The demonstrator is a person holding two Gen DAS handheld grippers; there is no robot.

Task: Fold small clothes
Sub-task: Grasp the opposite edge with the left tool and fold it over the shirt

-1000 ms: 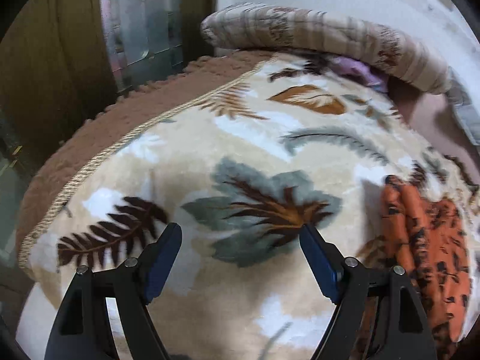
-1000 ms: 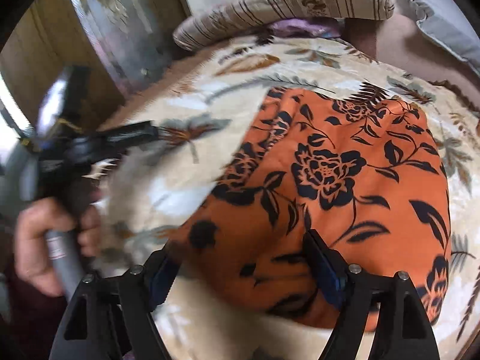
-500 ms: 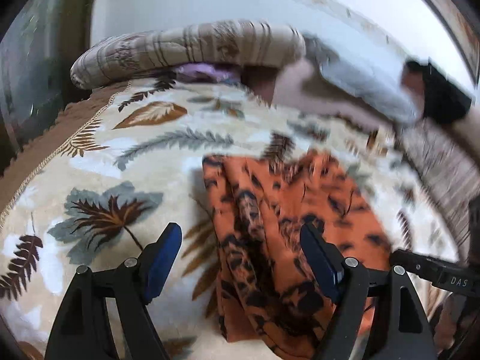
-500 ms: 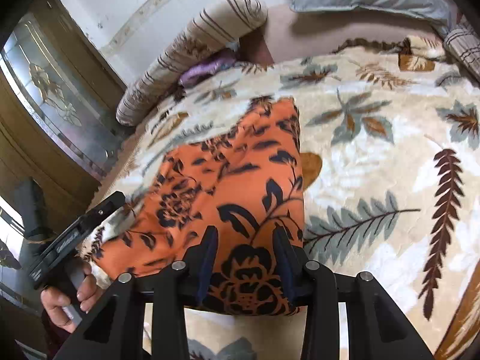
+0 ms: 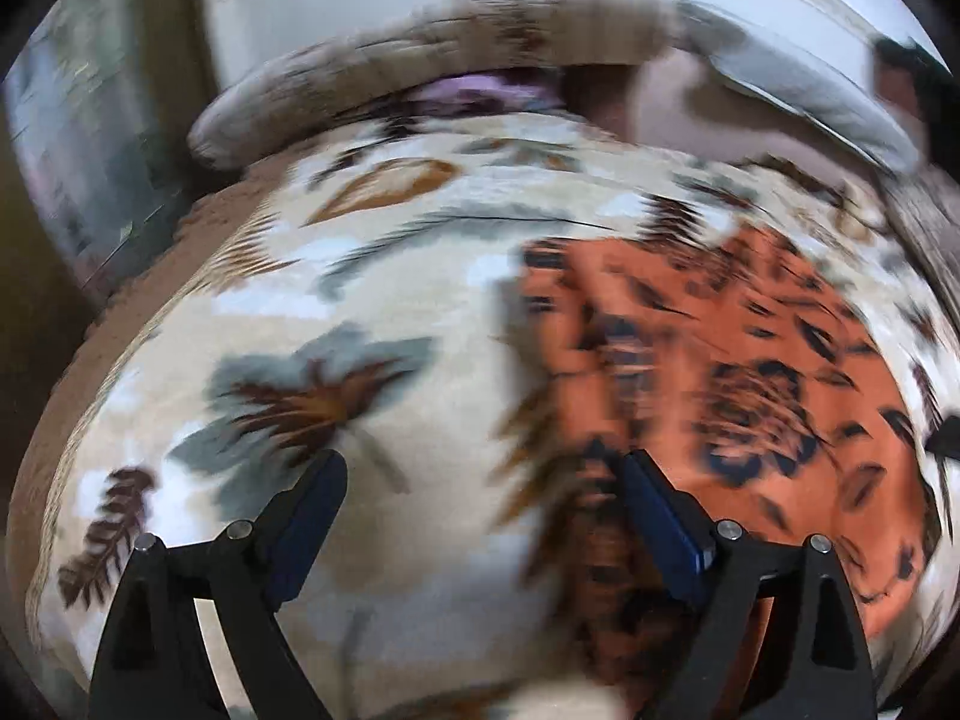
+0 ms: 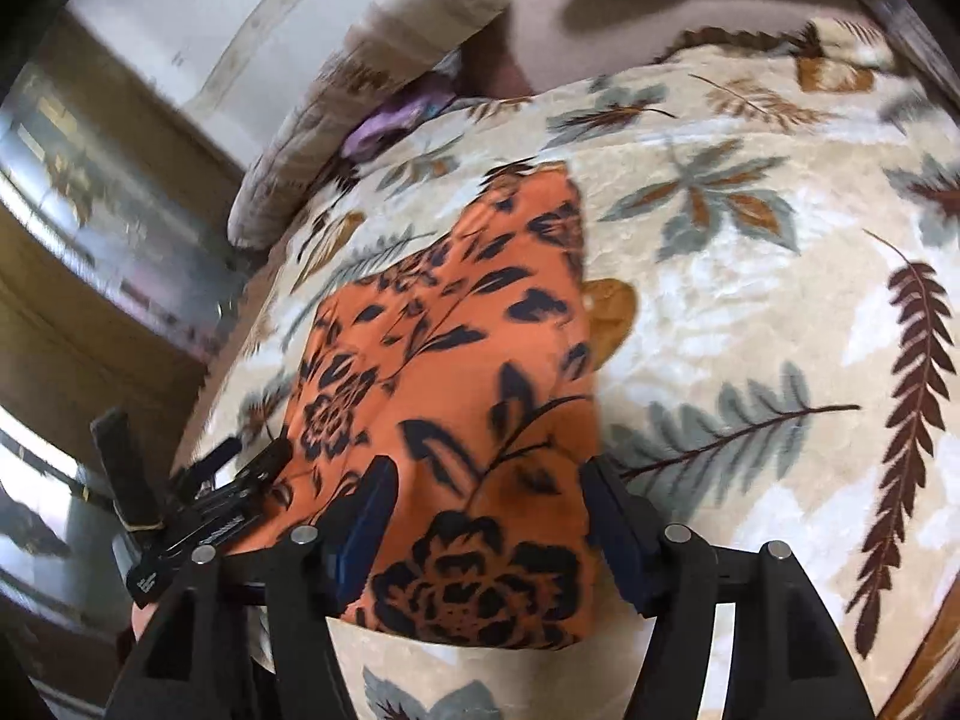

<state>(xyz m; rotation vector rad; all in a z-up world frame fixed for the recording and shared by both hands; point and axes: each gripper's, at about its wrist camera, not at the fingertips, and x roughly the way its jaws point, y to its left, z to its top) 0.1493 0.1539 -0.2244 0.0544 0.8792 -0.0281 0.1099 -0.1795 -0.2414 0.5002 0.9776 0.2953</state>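
So, orange floral garment flat on the bed's leaf-print blanket, striped bolster by the wall, left hand-held gripper opening wide over blanket, right hand-held gripper opening, garment's near edge between its jaws

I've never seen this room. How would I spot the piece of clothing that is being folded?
Look at the bed, covered by a cream blanket printed with grey and brown leaves. On it, near the front edge, lies the orange garment, flat and folded narrow. It is the only orange thing there, with black flowers, unlike the striped pillow and purple cloth at the head of the bed.
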